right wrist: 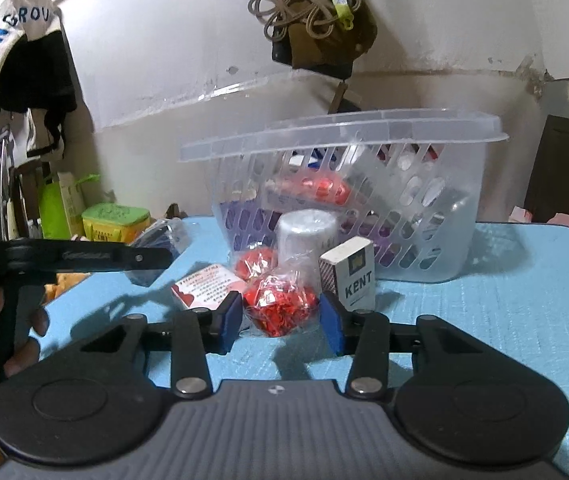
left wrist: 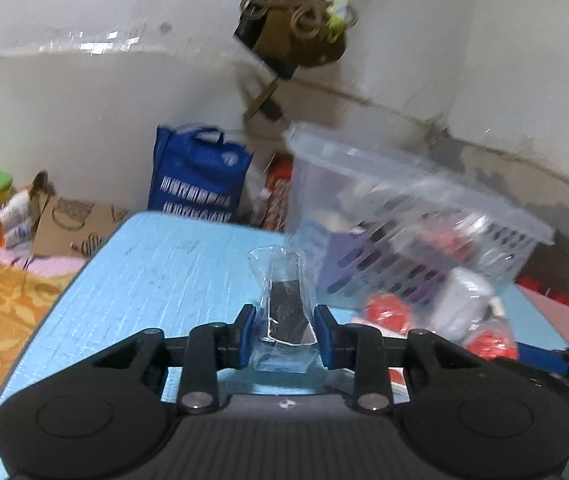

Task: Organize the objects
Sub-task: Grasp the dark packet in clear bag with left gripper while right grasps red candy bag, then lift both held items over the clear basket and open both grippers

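The left gripper (left wrist: 284,334) was clamped on a clear packet (left wrist: 282,312) at frame centre, long axis upright. The right gripper (right wrist: 280,320) straddled a red-wrapped ball (right wrist: 280,304); contact unclear.

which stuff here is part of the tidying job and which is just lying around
Part of the job:
- clear basket
- plastic-wrapped dark item between the left gripper jaws
- red wrapped ball between the right gripper jaws
- Kent box
- silver cylinder
- red and white card

Just lying about:
- blue bag
- green tub
- hanging clothes
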The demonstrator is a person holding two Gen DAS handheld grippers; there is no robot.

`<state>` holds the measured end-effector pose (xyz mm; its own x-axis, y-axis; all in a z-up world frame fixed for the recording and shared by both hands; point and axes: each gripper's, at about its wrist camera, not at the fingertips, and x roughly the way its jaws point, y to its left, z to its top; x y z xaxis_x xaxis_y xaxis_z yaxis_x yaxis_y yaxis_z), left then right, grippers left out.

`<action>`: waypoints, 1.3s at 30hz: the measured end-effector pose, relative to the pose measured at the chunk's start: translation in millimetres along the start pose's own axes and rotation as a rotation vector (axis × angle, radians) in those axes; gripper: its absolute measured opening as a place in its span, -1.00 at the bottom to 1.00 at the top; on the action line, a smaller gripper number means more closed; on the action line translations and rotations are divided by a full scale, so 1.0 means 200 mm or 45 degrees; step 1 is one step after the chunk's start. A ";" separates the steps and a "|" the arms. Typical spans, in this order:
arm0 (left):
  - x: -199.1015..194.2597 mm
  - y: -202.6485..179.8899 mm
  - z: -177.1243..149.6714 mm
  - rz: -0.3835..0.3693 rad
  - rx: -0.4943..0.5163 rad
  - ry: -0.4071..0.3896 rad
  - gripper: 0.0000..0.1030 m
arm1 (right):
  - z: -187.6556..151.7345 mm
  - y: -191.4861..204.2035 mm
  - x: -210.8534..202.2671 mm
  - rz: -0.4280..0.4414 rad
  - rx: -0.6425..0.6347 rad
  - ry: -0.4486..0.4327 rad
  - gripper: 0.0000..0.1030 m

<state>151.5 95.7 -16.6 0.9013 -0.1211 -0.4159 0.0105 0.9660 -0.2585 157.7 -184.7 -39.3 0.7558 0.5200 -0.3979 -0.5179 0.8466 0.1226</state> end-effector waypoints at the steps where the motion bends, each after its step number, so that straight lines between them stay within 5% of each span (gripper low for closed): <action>1: -0.02 -0.01 -0.01 -0.002 0.006 -0.019 -0.31 | 0.00 0.00 -0.01 0.002 0.004 -0.010 -0.10; 12: -0.30 -0.13 -0.01 -0.160 0.057 -0.182 -0.31 | -0.03 -0.05 -0.21 0.007 0.020 -0.173 -0.10; 17: -0.32 -0.28 0.30 -0.257 0.077 -0.269 -0.30 | 0.24 -0.10 -0.34 0.003 0.045 -0.344 -0.10; 22: -0.06 -0.46 0.67 -0.288 0.075 -0.210 -0.27 | 0.64 -0.15 -0.23 -0.047 -0.035 -0.397 -0.10; 24: 0.08 -0.50 0.75 -0.269 0.083 -0.146 -0.19 | 0.72 -0.17 -0.13 -0.080 -0.072 -0.357 -0.02; 25: 0.14 -0.51 0.76 -0.274 0.093 -0.103 0.05 | 0.73 -0.18 -0.08 -0.092 -0.098 -0.354 0.33; 26: 0.22 -0.50 0.76 -0.262 0.080 -0.062 0.20 | 0.72 -0.18 -0.04 -0.106 -0.122 -0.351 0.75; 28: 0.26 -0.46 0.72 -0.242 0.051 -0.019 0.20 | 0.67 -0.15 -0.02 -0.165 -0.150 -0.333 0.94; 30: 0.19 -0.41 0.65 -0.269 0.049 -0.075 0.23 | 0.60 -0.14 -0.06 -0.142 -0.149 -0.331 1.00; 34: -0.02 -0.33 0.45 -0.258 0.090 -0.125 0.71 | 0.40 -0.15 -0.19 -0.096 -0.080 -0.336 1.00; 39: -0.01 -0.20 0.12 -0.283 0.104 0.046 0.80 | 0.17 -0.15 -0.06 -0.080 -0.037 -0.055 1.00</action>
<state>158.9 62.9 15.2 0.8570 -0.3394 -0.3878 0.2431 0.9297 -0.2767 178.4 -212.7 -8.0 0.8033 0.4712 -0.3642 -0.4802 0.8742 0.0719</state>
